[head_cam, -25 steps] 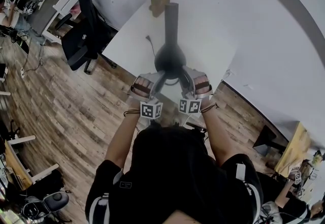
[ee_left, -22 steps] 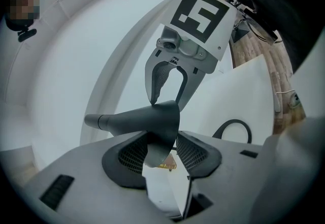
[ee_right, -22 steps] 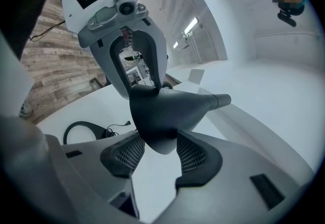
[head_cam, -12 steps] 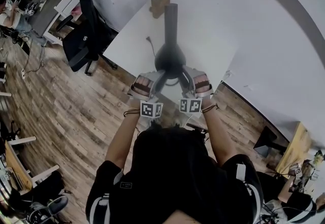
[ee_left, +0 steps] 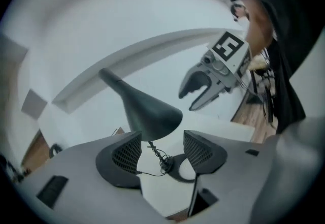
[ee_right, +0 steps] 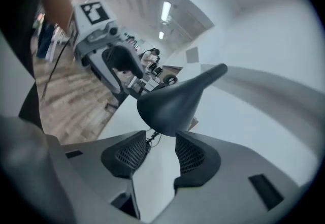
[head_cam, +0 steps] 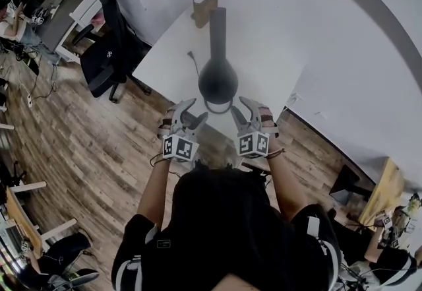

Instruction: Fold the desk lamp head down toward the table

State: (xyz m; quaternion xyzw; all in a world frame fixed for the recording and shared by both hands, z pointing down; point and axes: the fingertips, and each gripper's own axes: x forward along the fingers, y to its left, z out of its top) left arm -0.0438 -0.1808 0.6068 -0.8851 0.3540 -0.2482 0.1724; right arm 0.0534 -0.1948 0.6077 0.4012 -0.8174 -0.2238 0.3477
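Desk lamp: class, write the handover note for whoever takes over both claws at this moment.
Left claw: jaws opening, nothing between them.
Right claw: jaws closing, nothing between them.
Both stand apart from the lamp head, which hangs low over the white table, opening facing down.
Done: the fold looks complete.
Left: confirm it holds; otherwise press it lower.

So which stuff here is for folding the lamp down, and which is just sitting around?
For the job: black desk lamp with a cone-shaped head; white table it stands on.
Just lying about: brown book-shaped block at the table's far end; black office chair on the wooden floor.
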